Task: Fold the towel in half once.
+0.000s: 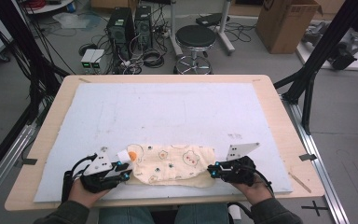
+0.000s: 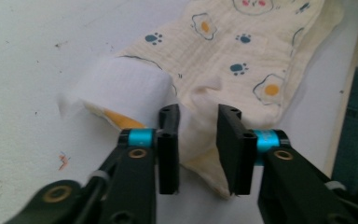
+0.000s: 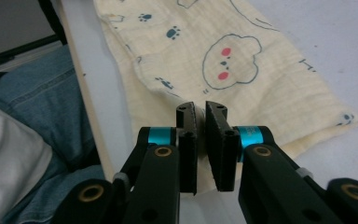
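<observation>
**High view: folded cloth lies along the near edge, both grippers at its ends**

High view, nearest first: the left gripper (image 1: 121, 173) and right gripper (image 1: 213, 170) sit at opposite ends of the patterned cloth (image 1: 175, 164), which lies as a long, narrow band near the front edge of the white mat (image 1: 168, 109) on the table (image 1: 279, 121). Judging by that layered shape, the folding looks well advanced; what seems left is letting go cleanly and perhaps one more fold across the length.

The left gripper view adds detail: its jaws stand apart, the cloth's corner (image 2: 200, 140) lies between them with a gap on each side, so nothing is pinched. Just beyond, a white flap (image 2: 121, 88) of the cloth's underside curls up, an untidy end that may need flattening.

The right gripper view shows the jaws nearly together with a thin edge of cloth (image 3: 242, 70) between them; whether the pads press on it I cannot tell. It also shows the person's denim-clad leg (image 3: 42, 93) beside the table edge.

Farther off, the high view alone takes in a stool (image 1: 195, 37), computer towers (image 1: 130, 23) and a cardboard box (image 1: 286, 21) on the floor.
</observation>
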Tool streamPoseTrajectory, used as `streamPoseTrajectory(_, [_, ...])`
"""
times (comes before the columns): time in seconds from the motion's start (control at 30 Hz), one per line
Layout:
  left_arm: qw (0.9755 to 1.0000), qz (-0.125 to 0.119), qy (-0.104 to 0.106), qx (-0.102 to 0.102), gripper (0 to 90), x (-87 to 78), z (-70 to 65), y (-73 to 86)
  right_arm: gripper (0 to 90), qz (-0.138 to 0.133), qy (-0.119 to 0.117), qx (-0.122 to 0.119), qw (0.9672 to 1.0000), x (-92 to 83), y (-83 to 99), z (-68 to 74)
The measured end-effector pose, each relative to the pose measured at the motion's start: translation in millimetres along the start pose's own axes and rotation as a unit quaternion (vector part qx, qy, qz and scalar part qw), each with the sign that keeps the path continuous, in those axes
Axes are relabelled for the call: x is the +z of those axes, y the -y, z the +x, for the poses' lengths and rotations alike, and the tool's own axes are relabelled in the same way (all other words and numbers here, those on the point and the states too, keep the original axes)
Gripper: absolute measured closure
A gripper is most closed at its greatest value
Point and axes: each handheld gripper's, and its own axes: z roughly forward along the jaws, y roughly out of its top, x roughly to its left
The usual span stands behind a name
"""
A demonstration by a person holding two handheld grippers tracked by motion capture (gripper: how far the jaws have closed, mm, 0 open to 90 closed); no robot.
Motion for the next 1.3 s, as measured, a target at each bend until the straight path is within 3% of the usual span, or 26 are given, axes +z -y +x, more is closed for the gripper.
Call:
streamPoseTrajectory(0.07, [0.9999,-0.011,0.001,-0.008,59.6,-6.2,0.0,-0.8,73.6,-0.003,-0.020,0.007,0.9998,-1.8,-0.3,1.2])
streamPoseTrajectory(0.2, [0.9996,-0.024,-0.004,-0.015,54.9,-13.3,-0.1,-3.1,69.7,-0.011,-0.030,0.003,0.9995,-5.9,-2.3,4.6])
streamPoseTrajectory(0.4, [0.9989,-0.045,0.002,-0.011,50.9,-15.5,-5.7,-9.9,68.4,0.013,-0.025,-0.005,0.9996,0.3,-1.2,3.6])
streamPoseTrajectory(0.7, [0.9991,-0.041,0.010,-0.007,51.2,-6.5,-7.4,-14.9,68.9,0.043,-0.025,-0.005,0.9987,10.6,6.8,2.3])
streamPoseTrajectory(0.83, [0.9997,-0.020,0.013,-0.003,54.8,0.4,-6.6,-15.5,69.2,0.052,-0.028,-0.006,0.9982,13.0,7.7,2.2])
streamPoseTrajectory(1.0, [0.9992,0.025,0.030,-0.005,63.0,16.6,-4.8,-9.5,70.1,0.030,-0.019,-0.009,0.9993,7.9,1.1,-1.4])
streamPoseTrajectory(1.13, [0.9978,0.061,0.025,0.008,60.0,26.5,-5.4,-1.6,67.2,0.044,-0.017,-0.010,0.9989,12.5,3.9,-6.9])
streamPoseTrajectory(1.23, [0.9972,0.072,0.021,0.009,58.2,26.0,-3.7,3.1,65.9,0.061,-0.019,-0.021,0.9977,19.5,10.6,-6.0])
streamPoseTrajectory(1.3, [0.9976,0.066,0.019,0.007,62.3,25.6,-2.0,5.2,69.2,0.054,-0.018,-0.018,0.9982,19.7,12.5,-6.3])
